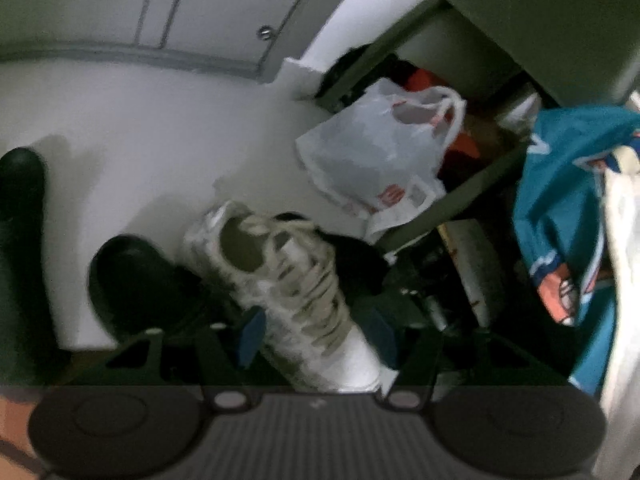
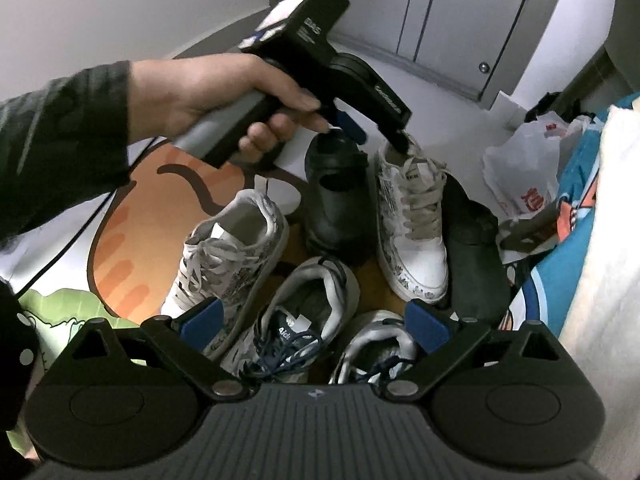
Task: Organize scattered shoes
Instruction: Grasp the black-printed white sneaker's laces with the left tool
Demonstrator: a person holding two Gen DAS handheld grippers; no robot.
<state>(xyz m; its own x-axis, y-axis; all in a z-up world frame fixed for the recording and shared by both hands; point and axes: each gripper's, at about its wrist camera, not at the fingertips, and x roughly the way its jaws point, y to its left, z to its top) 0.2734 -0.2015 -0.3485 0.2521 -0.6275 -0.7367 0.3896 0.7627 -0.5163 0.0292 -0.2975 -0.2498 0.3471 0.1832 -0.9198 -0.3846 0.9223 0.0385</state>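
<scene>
Between the half-open left tongs (image 1: 316, 332) lies the white patterned sneaker (image 1: 280, 280), its length running along their reach, toe nearest; whether the pads press it, I cannot tell. Right tongs (image 2: 316, 324) hover wide open, empty.

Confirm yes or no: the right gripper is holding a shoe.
No: the right gripper stands open above the navy-laced sneaker, its blue pads clear of it.

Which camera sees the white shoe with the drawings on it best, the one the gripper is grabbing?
The right wrist view is best: the white patterned sneaker shows whole and sharp, with the left gripper at its heel. The left wrist view shows the same sneaker blurred and dim, its toe between the blue pads.
</scene>
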